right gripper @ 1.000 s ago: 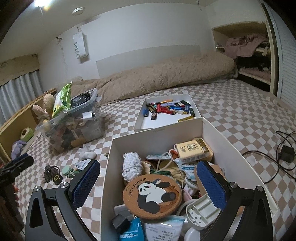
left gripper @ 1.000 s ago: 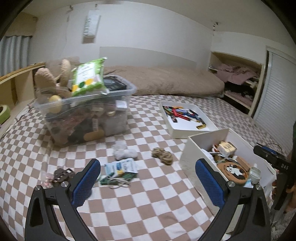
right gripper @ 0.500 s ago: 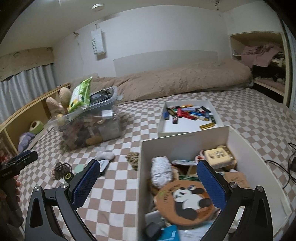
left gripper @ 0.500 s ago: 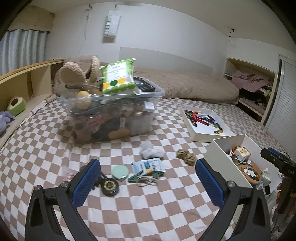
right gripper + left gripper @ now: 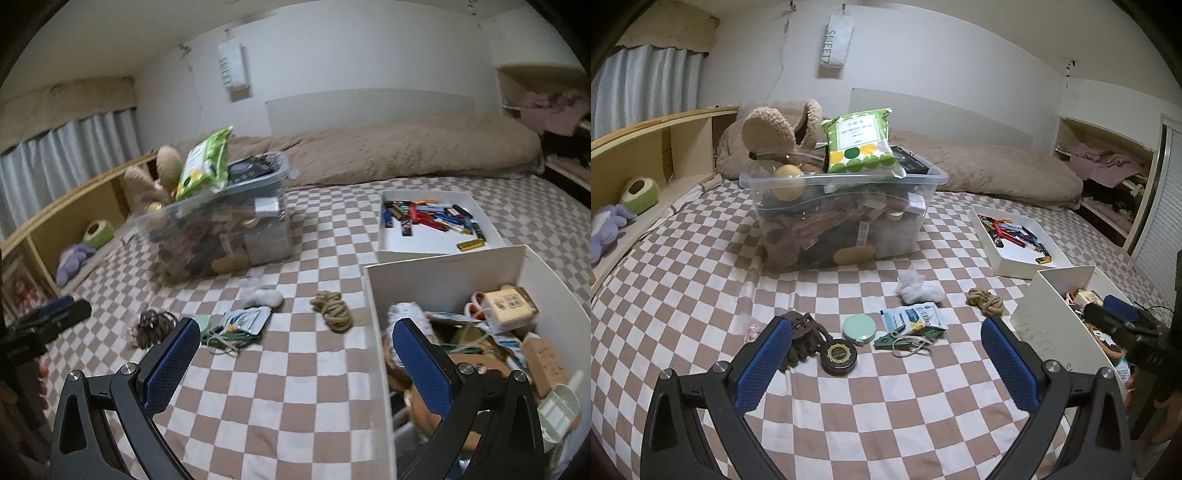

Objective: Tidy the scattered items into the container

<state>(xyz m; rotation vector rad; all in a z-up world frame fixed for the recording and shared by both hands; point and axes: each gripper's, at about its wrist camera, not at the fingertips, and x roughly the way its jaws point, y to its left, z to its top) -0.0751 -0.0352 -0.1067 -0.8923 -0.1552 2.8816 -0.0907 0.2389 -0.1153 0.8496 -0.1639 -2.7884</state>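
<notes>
Left gripper (image 5: 886, 354): my jaws are spread wide, empty, above the checked bedcover (image 5: 849, 406).
Right gripper (image 5: 295, 354): mine too, gaping and empty.
Scattered items: black round tin (image 5: 839, 355), mint-green round case (image 5: 858, 327), blue-and-white foil packet (image 5: 913, 315), tan rope coil (image 5: 985, 300).
Container: white open box (image 5: 373, 295), right of them.

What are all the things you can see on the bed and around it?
Clear bin: one, see-through, heaped full, back of bed.
Green packet: one, atop the bin.
White tray: one, holds coloured batteries, right.
White box: one, full of odds and ends, front right.
Rope bundle: one, tan, beside the box.
White wad: one, mid bed.
Blue pouch: one.
Mint disc: one.
Black tin: one.
Brown hair claw: one.
Left gripper: open.
Right gripper: open.
</notes>
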